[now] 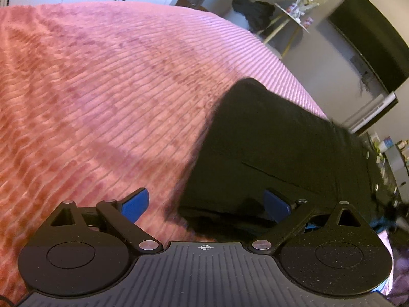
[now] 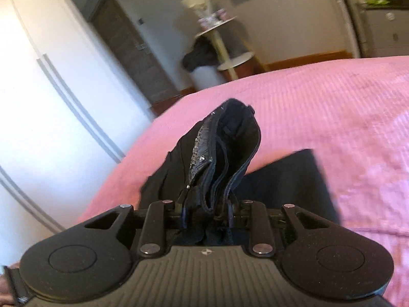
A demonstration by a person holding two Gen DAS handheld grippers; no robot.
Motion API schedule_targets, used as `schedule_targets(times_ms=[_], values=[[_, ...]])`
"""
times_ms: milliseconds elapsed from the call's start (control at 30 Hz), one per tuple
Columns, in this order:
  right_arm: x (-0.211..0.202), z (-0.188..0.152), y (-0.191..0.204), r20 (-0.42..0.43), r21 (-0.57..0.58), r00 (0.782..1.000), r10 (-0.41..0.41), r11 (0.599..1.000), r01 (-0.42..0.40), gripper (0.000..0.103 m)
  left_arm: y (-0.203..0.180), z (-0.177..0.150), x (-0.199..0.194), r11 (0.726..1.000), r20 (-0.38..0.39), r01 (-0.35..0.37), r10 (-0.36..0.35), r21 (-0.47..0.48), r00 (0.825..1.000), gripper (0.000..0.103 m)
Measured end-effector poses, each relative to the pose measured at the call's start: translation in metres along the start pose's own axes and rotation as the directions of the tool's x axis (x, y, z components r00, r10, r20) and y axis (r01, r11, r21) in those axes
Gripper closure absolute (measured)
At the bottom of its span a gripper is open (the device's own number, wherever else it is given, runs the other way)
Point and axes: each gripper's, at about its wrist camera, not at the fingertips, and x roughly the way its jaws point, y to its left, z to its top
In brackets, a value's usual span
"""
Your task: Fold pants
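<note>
Black pants (image 1: pixel 276 138) lie on the pink ribbed bedspread (image 1: pixel 102 89), on the right in the left wrist view. My left gripper (image 1: pixel 205 204) is open just above the bed. Its right blue pad (image 1: pixel 277 204) is over the pants' near edge and its left pad (image 1: pixel 134 204) over bare bedspread, neither pressing on cloth. In the right wrist view my right gripper (image 2: pixel 207 211) is shut on a bunched end of the pants (image 2: pixel 225 148), which stands up out of the jaws and shows seams and a zip. The rest of the pants (image 2: pixel 286 179) trails on the bedspread (image 2: pixel 332 107).
The bed's edge runs close behind the pants (image 1: pixel 294 76). Beyond it are a round side table (image 2: pixel 217 29) with a bag on it, dark clothes on a white bin (image 2: pixel 202 56), a wall television (image 1: pixel 370 43) and white wardrobe doors (image 2: pixel 51 64).
</note>
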Motion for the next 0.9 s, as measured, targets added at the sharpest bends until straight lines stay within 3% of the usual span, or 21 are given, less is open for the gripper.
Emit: schedule_targets(times_ms=[67,133,200,233,300,467,633,833,900], values=[[0.005,-0.008,-0.023,-0.041,0.049,0.998,-0.044,0.998,0.046,0.076,-0.002,0.0,0.003,1.0,-0.01,-0.008,0.008,0.006,1.0,0.004],[0.018,-0.018,-0.038,-0.122,0.04,0.982,-0.145,0.988,0.151,0.068,-0.005,0.0,0.006,1.0,-0.021,-0.017,0.017,0.023,1.0,0.004],[0.016,-0.022,-0.041,-0.108,-0.022,0.959,-0.261,0.965,0.261,0.067,-0.008,0.0,0.007,0.999,-0.03,-0.025,0.027,0.039,0.999,0.004],[0.012,-0.02,-0.042,-0.087,-0.038,0.958,-0.273,0.962,0.27,0.063,-0.009,0.0,0.007,0.999,-0.03,-0.026,0.027,0.039,0.999,0.004],[0.005,-0.015,-0.043,-0.066,0.005,0.972,-0.226,0.974,0.227,0.05,-0.01,0.0,0.007,0.999,-0.019,-0.027,0.028,0.039,0.999,0.004],[0.007,-0.006,-0.051,-0.091,0.137,0.991,-0.101,0.984,0.113,0.04,-0.015,0.003,0.017,0.997,-0.045,-0.04,0.042,0.064,0.998,0.004],[0.024,-0.023,-0.074,-0.196,0.256,0.98,-0.041,0.962,0.091,0.037,-0.017,0.002,0.025,0.995,-0.09,-0.032,0.041,0.091,0.995,0.004],[0.043,-0.029,-0.101,-0.209,0.404,0.965,0.156,0.913,-0.06,0.033,-0.015,0.002,0.029,0.995,-0.108,-0.041,0.05,0.088,0.993,0.004],[0.051,-0.03,-0.105,-0.22,0.417,0.96,0.172,0.906,-0.067,0.039,-0.014,0.002,0.03,0.996,-0.112,-0.043,0.053,0.084,0.992,0.004]])
